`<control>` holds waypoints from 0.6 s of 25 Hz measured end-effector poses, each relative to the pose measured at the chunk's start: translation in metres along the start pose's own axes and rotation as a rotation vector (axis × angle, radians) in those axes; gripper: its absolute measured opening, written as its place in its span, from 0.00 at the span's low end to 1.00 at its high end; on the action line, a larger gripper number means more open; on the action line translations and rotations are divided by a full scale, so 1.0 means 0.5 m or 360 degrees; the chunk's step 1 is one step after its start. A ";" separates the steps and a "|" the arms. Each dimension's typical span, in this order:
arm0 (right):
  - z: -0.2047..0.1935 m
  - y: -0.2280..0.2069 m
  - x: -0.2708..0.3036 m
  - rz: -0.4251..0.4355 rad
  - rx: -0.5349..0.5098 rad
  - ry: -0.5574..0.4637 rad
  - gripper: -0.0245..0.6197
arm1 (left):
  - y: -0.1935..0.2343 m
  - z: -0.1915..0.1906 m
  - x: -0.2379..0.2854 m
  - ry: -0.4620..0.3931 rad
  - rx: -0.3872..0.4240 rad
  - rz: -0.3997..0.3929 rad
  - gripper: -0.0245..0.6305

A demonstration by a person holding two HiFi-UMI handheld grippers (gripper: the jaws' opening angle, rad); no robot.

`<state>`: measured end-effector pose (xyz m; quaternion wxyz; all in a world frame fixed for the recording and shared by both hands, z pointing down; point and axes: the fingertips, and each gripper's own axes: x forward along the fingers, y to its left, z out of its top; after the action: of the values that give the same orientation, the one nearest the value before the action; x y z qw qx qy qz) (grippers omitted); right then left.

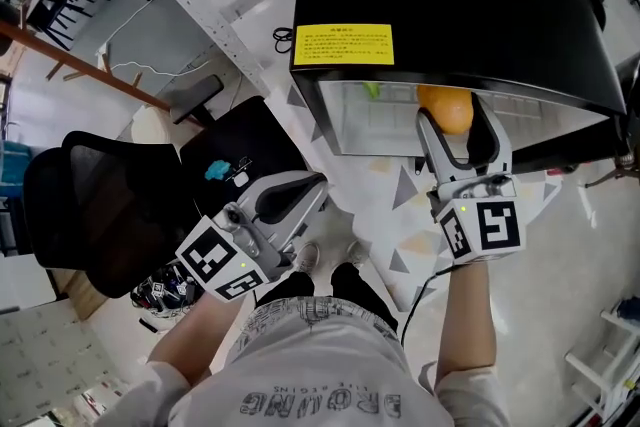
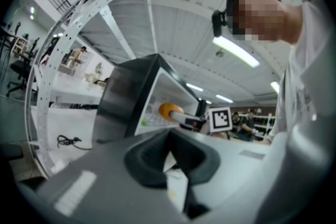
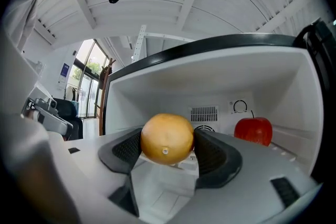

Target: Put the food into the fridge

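Note:
A black mini fridge (image 1: 470,5) stands open, its white inside (image 3: 210,86) facing me. My right gripper (image 1: 452,115) is shut on an orange (image 1: 447,110) and holds it at the fridge's opening. In the right gripper view the orange (image 3: 167,139) sits squeezed between the two dark pads. A red apple (image 3: 253,131) rests inside at the back right. A small green item (image 1: 372,90) lies on the left of the shelf. My left gripper (image 1: 310,187) hangs low near my waist, away from the fridge, with its jaws together and nothing between them (image 2: 169,153).
A black mesh office chair (image 1: 90,205) stands to my left. A perforated metal rack (image 1: 190,5) runs diagonally behind it. A black cable (image 1: 283,39) lies on the white floor beside the fridge. A yellow label (image 1: 343,44) is stuck on the fridge top.

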<state>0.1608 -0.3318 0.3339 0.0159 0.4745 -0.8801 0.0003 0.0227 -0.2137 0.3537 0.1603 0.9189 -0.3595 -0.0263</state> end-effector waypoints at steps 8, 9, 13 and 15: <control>-0.010 -0.019 0.040 -0.0004 -0.0034 0.0012 0.48 | 0.017 -0.006 0.013 0.0009 -0.0015 0.0024 0.05; -0.011 -0.021 0.044 -0.0006 -0.0039 0.0015 0.48 | 0.018 -0.005 0.015 0.0008 -0.0014 0.0023 0.05; -0.016 -0.027 0.056 -0.0027 -0.0069 0.0039 0.48 | 0.019 0.001 0.023 0.0003 -0.0010 0.0019 0.05; -0.020 -0.031 0.060 -0.0044 -0.0092 0.0056 0.48 | 0.020 0.004 0.025 0.0002 -0.0007 0.0018 0.05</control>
<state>0.1576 -0.3652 0.3447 0.0450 0.4860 -0.8727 -0.0171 0.0252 -0.2293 0.3558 0.1627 0.9165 -0.3646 -0.0256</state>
